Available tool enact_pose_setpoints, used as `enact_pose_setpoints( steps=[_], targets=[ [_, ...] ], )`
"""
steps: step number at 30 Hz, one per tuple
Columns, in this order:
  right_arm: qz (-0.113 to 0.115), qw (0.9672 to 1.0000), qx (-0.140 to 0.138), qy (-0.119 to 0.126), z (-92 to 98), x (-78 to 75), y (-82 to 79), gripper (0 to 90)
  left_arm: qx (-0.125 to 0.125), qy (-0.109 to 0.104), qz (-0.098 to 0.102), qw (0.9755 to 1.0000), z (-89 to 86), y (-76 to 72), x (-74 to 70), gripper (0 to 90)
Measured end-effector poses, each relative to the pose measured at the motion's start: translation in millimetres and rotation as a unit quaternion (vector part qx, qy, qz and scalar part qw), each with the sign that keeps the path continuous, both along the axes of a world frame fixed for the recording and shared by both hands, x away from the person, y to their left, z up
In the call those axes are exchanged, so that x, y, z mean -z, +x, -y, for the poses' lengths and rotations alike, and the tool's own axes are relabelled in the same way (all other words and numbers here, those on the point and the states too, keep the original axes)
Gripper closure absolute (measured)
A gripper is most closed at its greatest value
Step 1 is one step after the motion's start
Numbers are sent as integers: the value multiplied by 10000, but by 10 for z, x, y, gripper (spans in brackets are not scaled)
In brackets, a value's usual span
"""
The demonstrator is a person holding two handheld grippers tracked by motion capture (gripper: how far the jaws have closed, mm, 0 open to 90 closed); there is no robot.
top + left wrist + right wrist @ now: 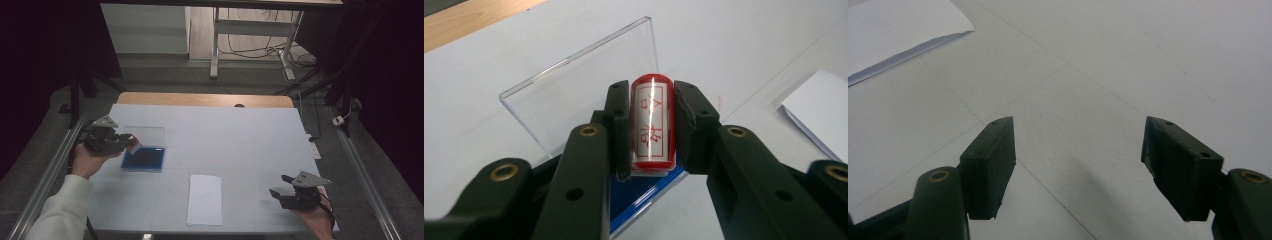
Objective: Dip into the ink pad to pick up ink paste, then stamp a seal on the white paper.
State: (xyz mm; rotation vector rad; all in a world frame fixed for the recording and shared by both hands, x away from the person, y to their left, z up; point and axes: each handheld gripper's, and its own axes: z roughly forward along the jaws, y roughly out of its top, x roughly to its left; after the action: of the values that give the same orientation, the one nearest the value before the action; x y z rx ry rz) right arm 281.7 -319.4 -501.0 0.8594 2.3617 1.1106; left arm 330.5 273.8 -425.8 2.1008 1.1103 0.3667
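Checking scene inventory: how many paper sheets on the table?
1. A white paper sheet lies near the table's front edge, between the two grippers, right of the blue ink pad. None visibly hidden.

The one piece of writing is on the stamp [652, 120] seen in the left gripper view: red mirrored characters inside a thin red frame on its white oblong face. They look like two or three East Asian characters stacked along the face, but cannot be read with certainty.
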Motion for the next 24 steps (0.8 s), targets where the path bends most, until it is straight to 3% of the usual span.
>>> enact_pose_setpoints(
  steps=[15,24],
  targets=[
    [12,10000,-2,17,1,7,-8,298,247,-253,90,9993,57,-141,-63,700],
    [-4,10000,24,-24,6,19,-7,299,542,-271,181,9980,226,-223,-77,700]
  ],
)
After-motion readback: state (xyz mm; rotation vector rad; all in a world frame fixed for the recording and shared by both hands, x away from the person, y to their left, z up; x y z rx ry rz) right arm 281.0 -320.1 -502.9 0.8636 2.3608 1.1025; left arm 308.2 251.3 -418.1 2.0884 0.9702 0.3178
